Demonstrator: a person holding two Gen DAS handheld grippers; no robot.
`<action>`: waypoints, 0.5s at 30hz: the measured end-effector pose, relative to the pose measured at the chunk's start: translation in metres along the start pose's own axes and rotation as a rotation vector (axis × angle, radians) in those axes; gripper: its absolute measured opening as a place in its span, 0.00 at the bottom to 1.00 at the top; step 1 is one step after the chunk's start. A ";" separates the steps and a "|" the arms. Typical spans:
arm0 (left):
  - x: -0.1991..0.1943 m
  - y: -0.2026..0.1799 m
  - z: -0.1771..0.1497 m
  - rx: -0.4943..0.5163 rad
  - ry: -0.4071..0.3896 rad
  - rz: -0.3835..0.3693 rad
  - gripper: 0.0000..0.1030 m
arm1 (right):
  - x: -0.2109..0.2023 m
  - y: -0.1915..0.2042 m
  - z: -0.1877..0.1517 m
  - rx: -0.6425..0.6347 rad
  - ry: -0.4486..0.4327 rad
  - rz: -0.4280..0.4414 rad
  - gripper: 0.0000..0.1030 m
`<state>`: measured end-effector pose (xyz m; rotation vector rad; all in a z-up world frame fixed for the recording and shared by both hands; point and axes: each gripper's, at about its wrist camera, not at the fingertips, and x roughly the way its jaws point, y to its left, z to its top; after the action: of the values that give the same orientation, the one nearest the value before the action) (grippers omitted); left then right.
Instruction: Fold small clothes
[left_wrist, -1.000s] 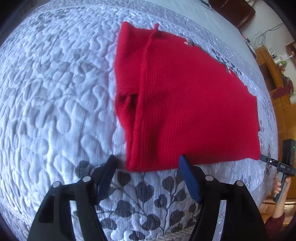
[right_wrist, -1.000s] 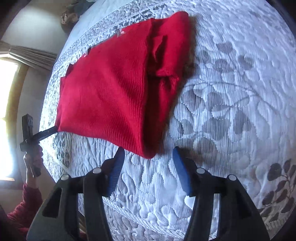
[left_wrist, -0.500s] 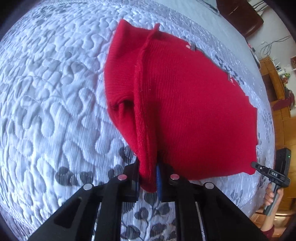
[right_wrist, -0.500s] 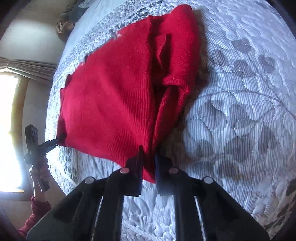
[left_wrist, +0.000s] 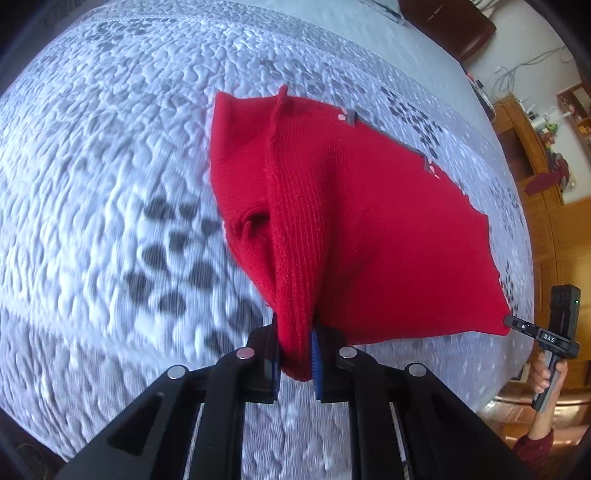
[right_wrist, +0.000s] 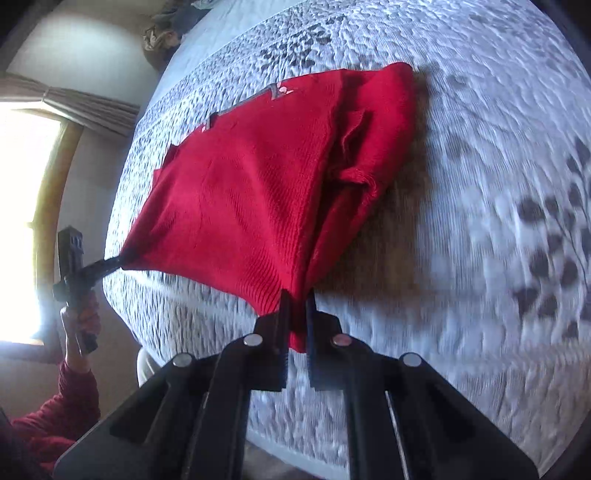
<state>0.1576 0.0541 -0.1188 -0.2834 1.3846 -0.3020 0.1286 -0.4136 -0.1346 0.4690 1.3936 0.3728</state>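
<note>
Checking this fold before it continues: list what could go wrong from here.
1. Both grippers, left and right, pinch only corners of the red sweater; the heavy knit could slip out.
2. The tucked sleeve hangs loose and may unfold.
3. The far edge may drag along the quilt.

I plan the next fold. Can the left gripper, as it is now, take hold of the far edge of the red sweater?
Probably not: the left gripper is shut on a near corner of the red sweater, so its jaws are occupied. The right gripper holds the other near corner. One must let go first.
</note>
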 end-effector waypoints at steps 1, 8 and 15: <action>-0.004 -0.002 -0.008 0.005 0.003 -0.001 0.12 | -0.003 0.000 -0.009 -0.002 0.006 -0.002 0.06; -0.004 -0.008 -0.074 0.065 0.038 0.037 0.13 | -0.007 -0.007 -0.065 -0.006 0.024 -0.050 0.06; 0.040 0.005 -0.079 0.036 0.056 0.073 0.18 | 0.045 -0.021 -0.066 0.005 0.071 -0.177 0.08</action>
<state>0.0860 0.0429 -0.1700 -0.1952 1.4402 -0.2760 0.0696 -0.4023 -0.1909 0.3366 1.4929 0.2437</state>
